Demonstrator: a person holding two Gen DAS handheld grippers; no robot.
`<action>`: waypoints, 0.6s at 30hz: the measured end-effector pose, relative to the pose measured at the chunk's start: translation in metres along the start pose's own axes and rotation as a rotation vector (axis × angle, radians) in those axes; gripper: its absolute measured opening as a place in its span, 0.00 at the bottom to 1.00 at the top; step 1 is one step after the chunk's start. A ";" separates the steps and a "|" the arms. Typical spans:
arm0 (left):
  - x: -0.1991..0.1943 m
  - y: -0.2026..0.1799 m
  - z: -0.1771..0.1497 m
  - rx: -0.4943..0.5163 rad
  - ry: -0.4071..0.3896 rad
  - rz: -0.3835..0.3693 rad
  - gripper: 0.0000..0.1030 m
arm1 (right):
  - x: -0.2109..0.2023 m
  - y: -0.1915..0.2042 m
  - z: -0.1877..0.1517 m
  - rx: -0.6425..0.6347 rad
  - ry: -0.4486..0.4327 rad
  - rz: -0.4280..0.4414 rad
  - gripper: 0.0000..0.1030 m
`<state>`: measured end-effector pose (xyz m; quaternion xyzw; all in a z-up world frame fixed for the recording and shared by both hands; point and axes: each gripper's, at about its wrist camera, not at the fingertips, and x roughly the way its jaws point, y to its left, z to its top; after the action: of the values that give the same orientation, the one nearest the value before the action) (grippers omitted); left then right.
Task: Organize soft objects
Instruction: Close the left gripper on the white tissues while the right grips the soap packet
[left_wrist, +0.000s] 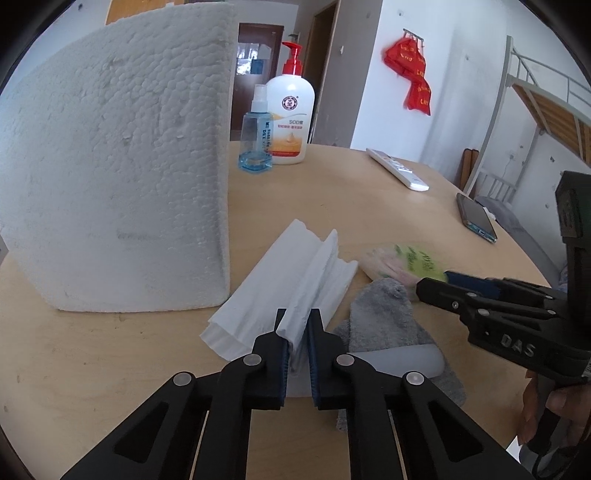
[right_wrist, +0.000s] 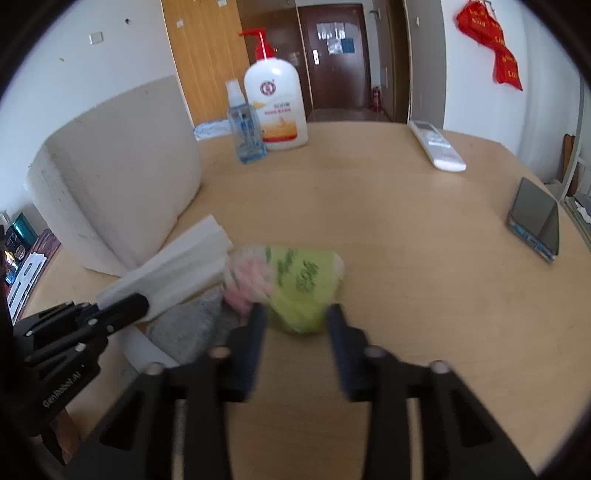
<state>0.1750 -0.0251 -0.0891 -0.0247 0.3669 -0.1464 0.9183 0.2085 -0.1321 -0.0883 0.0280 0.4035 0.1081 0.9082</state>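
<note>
Closest thing in the left wrist view is the left gripper (left_wrist: 295, 325), and its jaws are pinched together on the near end of a folded white paper towel (left_wrist: 280, 291). The towel's long axis runs straight away from those jaws toward the far edge of the desk (left_wrist: 369, 206), with its far end beside the big white foam block (left_wrist: 118, 166) at the left edge.

Over on the other side, the right gripper (right_wrist: 295, 317) has its jaws spread apart with nothing clamped, and the near end of the green sock (right_wrist: 303, 280) sits right in the gap between them. It's blurry, so I can't tell if the pads touch the fabric yet. That sock lies dead ahead of the right jaws, so the right hand is clearly the nearer one; my guess is it only needs to close.

Between the two grippers is a gray sock (left_wrist: 384, 317) lying flat, partly under the towel's edge and touching the green one.

Farther back, near the far edge: a small blue spray bottle (left_wrist: 256, 129) just beside a white pump bottle (left_wrist: 290, 114), a white remote (left_wrist: 397, 168) and, toward the right edge, a phone (left_wrist: 476, 218).
</note>
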 end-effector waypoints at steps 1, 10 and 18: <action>0.000 0.000 0.000 0.000 0.001 0.000 0.09 | 0.001 -0.001 0.000 0.007 0.004 0.010 0.27; -0.001 -0.002 0.001 0.012 -0.010 -0.003 0.06 | -0.006 -0.002 0.001 0.015 -0.024 0.039 0.12; -0.002 -0.002 0.000 0.012 -0.014 -0.005 0.06 | -0.016 -0.007 0.009 0.066 -0.066 0.011 0.39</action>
<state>0.1736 -0.0264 -0.0876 -0.0211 0.3596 -0.1506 0.9206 0.2060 -0.1424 -0.0715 0.0639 0.3764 0.0988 0.9190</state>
